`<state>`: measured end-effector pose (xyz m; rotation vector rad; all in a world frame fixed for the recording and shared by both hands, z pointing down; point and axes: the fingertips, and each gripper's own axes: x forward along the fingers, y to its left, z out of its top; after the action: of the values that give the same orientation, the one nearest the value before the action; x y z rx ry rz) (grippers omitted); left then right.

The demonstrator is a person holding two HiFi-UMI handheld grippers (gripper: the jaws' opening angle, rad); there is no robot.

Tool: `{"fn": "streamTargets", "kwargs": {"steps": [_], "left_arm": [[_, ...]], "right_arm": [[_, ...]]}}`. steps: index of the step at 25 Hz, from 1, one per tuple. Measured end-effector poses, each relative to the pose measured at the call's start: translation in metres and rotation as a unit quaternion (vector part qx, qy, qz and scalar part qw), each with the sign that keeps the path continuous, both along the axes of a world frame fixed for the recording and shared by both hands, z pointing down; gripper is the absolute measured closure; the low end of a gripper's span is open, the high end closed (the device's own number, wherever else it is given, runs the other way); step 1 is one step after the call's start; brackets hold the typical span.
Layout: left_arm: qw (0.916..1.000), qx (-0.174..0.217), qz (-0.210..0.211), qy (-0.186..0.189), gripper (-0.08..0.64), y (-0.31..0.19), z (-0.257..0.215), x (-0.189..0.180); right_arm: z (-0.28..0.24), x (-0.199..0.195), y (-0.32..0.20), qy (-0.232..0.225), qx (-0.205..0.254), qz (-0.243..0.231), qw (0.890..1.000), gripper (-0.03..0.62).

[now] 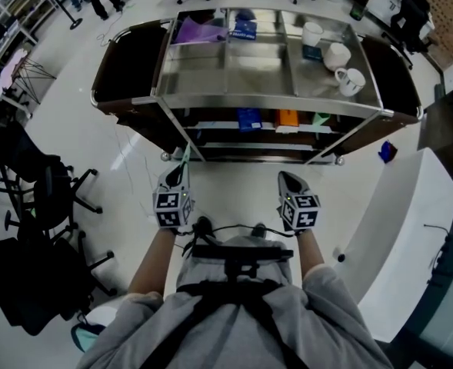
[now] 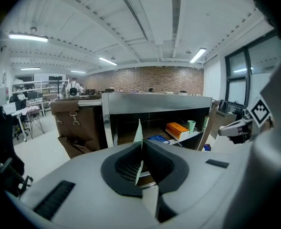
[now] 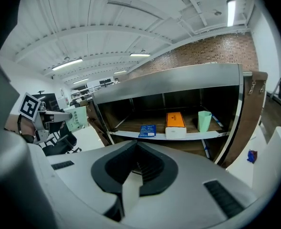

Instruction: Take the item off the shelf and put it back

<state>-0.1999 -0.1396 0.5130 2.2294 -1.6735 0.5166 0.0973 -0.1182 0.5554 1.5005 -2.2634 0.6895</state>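
Three mugs point(image 1: 336, 54) top the cart point(image 1: 272, 103); left tool point(image 2: 142, 143) pinches green packet point(image 2: 139, 130), right tool point(image 3: 136, 145) closed.

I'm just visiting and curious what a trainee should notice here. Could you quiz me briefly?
1. True or false: the right gripper holds a mug.
2. The left gripper grips: A a mug, B a pale green packet, C a purple bag?
3. Fill in: on the lower shelf, the orange box stands between the blue packet and the green ____.
Key: 1 false; 2 B; 3 cup.
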Motion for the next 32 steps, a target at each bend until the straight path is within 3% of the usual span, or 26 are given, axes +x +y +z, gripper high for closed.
{"fn": "streamTargets", "kwargs": {"steps": [12, 16, 21, 26, 32], "left_arm": [[0.9918, -0.002, 0.065, -0.11, 0.552, -0.057, 0.034, 0.024], [0.9795, 0.009, 0.099, -0.175, 0.552, -0.082, 0.058, 0.031], [0.9559, 0.02, 0.144, -0.255, 0.552, -0.112, 0.091, 0.047], [0.9385, 0.017, 0.164, -0.303, 0.552, -0.137, 0.124, 0.055], [0.9291, 0.015, 0.162, -0.332, 0.552, -0.173, 0.157, 0.051]], "right_arm": [[0.023, -0.049, -0.02, -0.013, -0.016, -0.043, 0.999, 0.583], [0.034, -0.072, -0.032, -0.015, -0.016, -0.063, 0.998, 0.583], [0.051, -0.099, -0.048, -0.022, -0.022, -0.079, 0.996, 0.583], [0.073, -0.112, -0.064, -0.035, -0.033, -0.08, 0.996, 0.583], [0.096, -0.121, -0.079, -0.045, -0.038, -0.072, 0.996, 0.583]]}}
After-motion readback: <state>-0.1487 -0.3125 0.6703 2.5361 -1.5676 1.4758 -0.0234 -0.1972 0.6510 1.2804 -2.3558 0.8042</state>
